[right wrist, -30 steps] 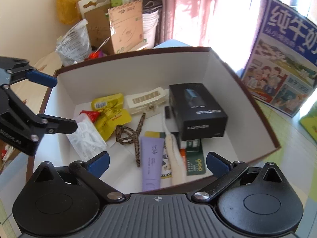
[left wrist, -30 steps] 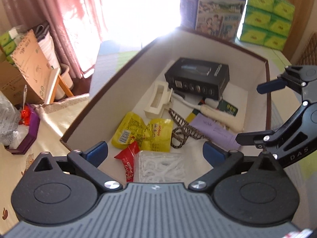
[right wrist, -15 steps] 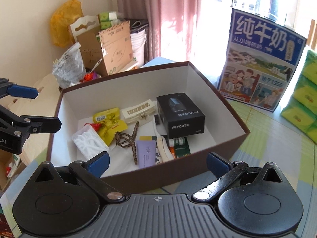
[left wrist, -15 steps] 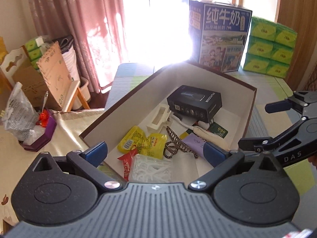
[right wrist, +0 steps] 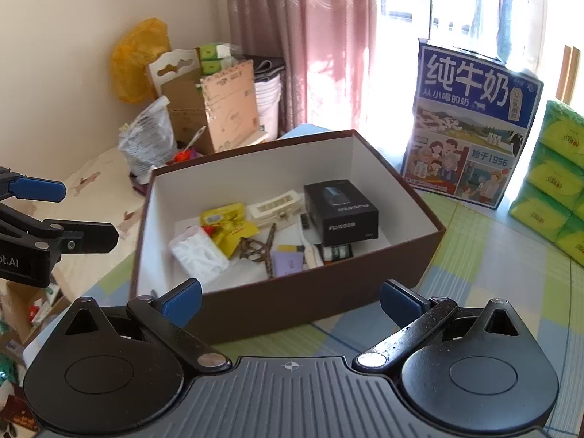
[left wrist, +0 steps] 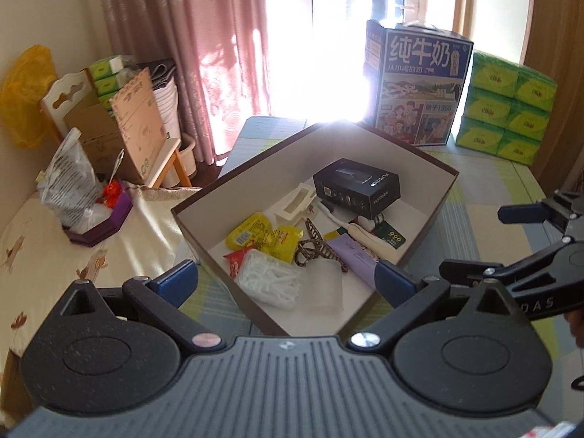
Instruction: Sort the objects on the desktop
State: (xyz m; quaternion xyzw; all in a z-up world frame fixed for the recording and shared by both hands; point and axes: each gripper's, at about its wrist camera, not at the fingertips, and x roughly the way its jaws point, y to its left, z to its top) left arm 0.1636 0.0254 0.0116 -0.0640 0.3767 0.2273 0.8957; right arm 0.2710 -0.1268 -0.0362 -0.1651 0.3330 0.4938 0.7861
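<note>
One brown box (left wrist: pixel 430 215), white inside, stands on the desk (left wrist: pixel 492 189) with the checked cloth. It contains: one black carton (left wrist: pixel 357 186), two yellow sachets (left wrist: pixel 262 237), one red sachet (left wrist: pixel 235 258), one clear pack of white picks (left wrist: pixel 270 281), one cream hair clip (left wrist: pixel 294 204), one patterned hair clip (left wrist: pixel 317 250), one purple tube (left wrist: pixel 356 257). Left tongs (left wrist: pixel 284 281) and right tongs (right wrist: pixel 292 297): both spread wide, holding nothing, outside the box.

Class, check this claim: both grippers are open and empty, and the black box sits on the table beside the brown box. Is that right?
Not quite. The black box lies inside the brown box, among the other small items, as the right wrist view shows. The rest stands: the left gripper and right gripper are both open and empty.
</note>
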